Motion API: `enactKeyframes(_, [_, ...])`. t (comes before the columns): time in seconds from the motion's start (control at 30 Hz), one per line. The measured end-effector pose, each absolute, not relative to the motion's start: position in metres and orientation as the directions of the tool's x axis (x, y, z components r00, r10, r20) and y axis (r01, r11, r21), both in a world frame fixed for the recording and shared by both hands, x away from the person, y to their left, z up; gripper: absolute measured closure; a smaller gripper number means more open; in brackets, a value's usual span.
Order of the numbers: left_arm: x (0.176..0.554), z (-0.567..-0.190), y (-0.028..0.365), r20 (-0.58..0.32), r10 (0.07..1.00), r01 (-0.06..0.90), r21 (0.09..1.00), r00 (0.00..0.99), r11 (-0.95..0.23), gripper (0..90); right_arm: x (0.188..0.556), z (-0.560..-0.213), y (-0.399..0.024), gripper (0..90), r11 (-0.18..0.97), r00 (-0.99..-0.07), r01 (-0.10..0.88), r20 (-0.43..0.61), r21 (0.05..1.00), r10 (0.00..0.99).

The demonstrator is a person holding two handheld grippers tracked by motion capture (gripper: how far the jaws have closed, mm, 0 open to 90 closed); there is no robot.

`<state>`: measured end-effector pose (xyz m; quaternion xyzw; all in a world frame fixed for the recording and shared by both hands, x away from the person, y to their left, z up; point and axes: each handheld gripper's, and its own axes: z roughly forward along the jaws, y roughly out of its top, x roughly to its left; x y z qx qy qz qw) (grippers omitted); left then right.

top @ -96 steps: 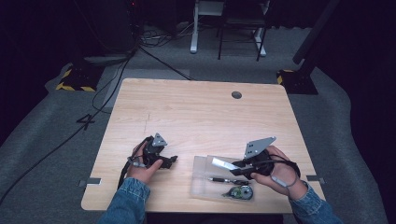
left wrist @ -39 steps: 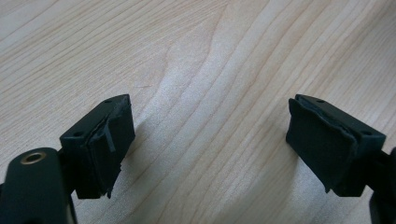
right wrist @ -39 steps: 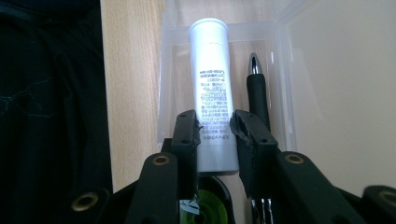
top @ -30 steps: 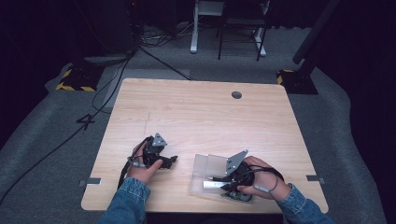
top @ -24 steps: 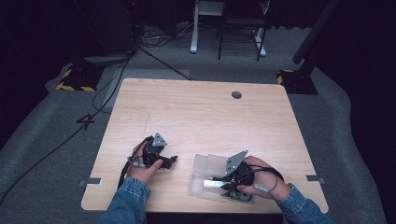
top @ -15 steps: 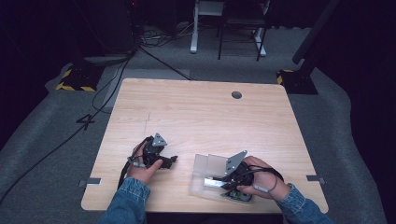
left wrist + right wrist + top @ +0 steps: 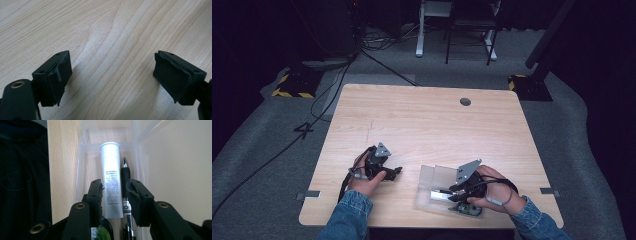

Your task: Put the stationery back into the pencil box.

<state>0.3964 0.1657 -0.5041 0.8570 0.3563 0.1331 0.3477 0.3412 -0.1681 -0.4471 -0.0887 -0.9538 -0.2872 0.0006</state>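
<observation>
A fixed high view looks forward and down over the wooden table (image 7: 432, 125), from the person's side. The left gripper view sits close above bare tabletop. The right gripper view (equally close) peers into the clear plastic tray (image 7: 83, 150), which the high view shares (image 7: 432, 176).

The white tube (image 7: 111, 180) carries small print, seemingly too blurred to read.

A light wooden table (image 7: 427, 125) carries a clear plastic tray (image 7: 432, 177) near its front edge.
</observation>
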Motion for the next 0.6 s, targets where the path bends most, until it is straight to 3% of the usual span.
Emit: enactKeyframes(0.6, [0.397, -0.504, 0.166, -0.02, 0.703, 0.518, 0.691, 0.711, -0.504, 15.2, 0.349, -0.41, -0.195, 58.2, 0.704, -0.963, 0.185, -0.015, 0.685, 0.268])
